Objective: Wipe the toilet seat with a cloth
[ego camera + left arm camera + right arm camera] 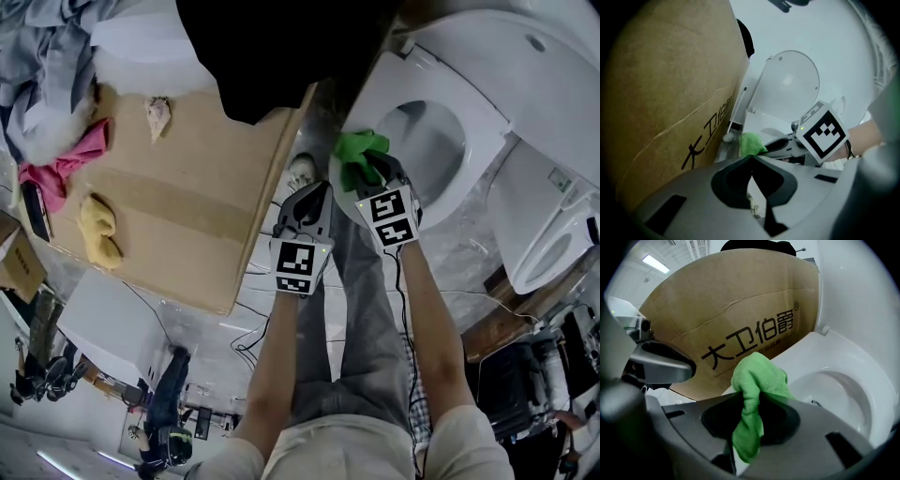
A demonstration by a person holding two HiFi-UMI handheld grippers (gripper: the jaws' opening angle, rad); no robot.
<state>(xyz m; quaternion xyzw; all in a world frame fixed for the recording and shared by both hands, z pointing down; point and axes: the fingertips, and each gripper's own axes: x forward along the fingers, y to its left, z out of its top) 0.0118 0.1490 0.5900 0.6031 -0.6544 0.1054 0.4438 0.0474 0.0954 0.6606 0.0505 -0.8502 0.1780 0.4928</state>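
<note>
Green cloth (757, 380) bunched, pressed on white toilet seat (825, 357) rim.

Fuzzy cloth (758, 376); glossy toilet seat (427, 192)

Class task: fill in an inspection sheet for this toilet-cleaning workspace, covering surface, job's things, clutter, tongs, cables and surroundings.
Surface: seat white and down; lid raised; no dirt seen.
Job's things: green cloth, bunched, at the seat's edge; contact unclear.
Clutter: pink cloth and yellow cloth on the box; grey clothes at its end.
Tongs: right tongs shut on the green cloth; left tongs shut, empty, beside the right.
Cables: cables loose on the floor; one along the right arm.
Surroundings: second toilet; a person standing further off.
</note>
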